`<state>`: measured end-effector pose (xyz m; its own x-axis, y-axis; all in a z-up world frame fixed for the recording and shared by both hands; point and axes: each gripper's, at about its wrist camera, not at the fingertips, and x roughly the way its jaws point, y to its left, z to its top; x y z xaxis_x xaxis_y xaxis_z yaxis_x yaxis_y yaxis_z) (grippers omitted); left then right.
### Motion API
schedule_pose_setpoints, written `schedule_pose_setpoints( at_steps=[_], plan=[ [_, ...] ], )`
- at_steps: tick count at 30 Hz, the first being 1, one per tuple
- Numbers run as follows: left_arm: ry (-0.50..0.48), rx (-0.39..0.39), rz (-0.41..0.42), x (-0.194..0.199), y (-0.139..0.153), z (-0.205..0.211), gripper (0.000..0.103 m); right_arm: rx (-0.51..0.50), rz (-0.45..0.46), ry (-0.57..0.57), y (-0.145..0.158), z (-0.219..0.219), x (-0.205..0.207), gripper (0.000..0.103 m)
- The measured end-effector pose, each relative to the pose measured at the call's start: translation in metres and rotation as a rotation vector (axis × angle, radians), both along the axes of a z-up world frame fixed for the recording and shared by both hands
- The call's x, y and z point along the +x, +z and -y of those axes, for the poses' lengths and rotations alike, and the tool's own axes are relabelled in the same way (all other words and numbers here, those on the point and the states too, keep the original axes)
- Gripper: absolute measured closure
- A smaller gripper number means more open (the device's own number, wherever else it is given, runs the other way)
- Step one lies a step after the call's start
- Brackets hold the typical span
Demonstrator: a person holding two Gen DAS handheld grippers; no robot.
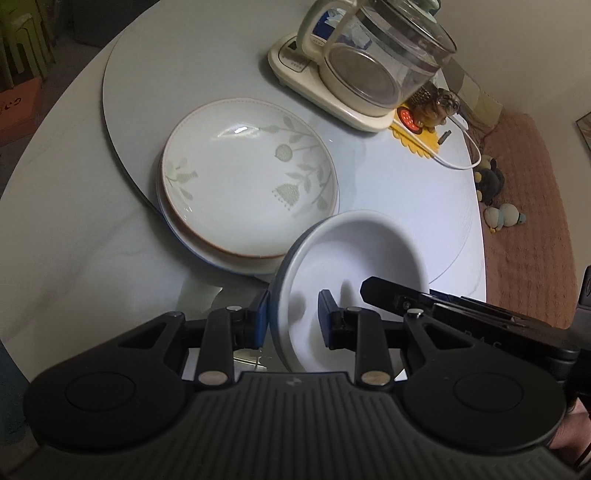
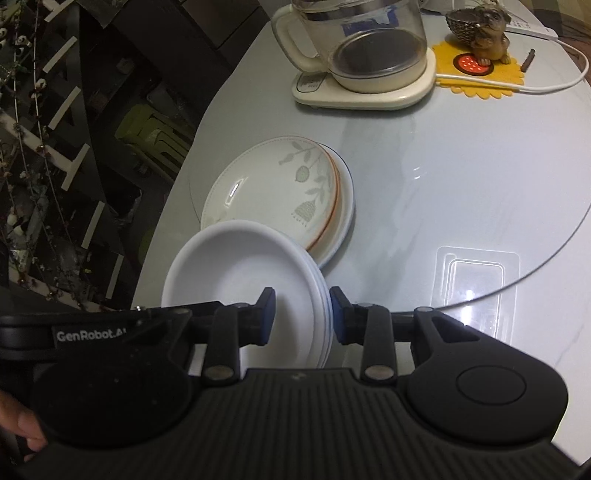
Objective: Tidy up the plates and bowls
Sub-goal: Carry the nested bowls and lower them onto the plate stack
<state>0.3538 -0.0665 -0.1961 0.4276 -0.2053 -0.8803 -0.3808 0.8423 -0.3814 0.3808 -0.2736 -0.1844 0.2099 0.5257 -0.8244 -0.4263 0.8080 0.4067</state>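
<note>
A floral plate point(image 1: 247, 173) with an orange rim lies on top of a plain plate on the round turntable point(image 1: 147, 66). It also shows in the right wrist view point(image 2: 277, 192). My left gripper point(image 1: 293, 321) is shut on the rim of a white bowl point(image 1: 362, 251) with a grey outside, held tilted just right of the plate stack. My right gripper point(image 2: 302, 317) is shut on the same white bowl point(image 2: 236, 269), gripping its opposite rim. The other gripper's black body point(image 1: 461, 302) reaches in from the right.
A glass kettle point(image 1: 376, 55) on a cream base stands at the back of the table. A yellow coaster with a small figurine point(image 2: 484, 33) and a white cable point(image 2: 554, 85) lie to its right. A clear plastic tray point(image 2: 476, 280) lies near the table's front edge.
</note>
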Motion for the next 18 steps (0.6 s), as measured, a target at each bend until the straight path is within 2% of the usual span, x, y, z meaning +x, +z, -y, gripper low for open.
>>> schedule_pose_setpoints(
  at_steps=[10, 18],
  plan=[
    [-0.025, -0.030, -0.002, 0.044, -0.022, -0.061, 0.071, -0.047, 0.017, -0.039, -0.013, -0.059, 0.038, 0.068],
    [-0.048, -0.061, -0.012, 0.075, -0.045, -0.098, 0.071, -0.092, -0.016, -0.086, -0.033, -0.087, 0.056, 0.068]
  ],
)
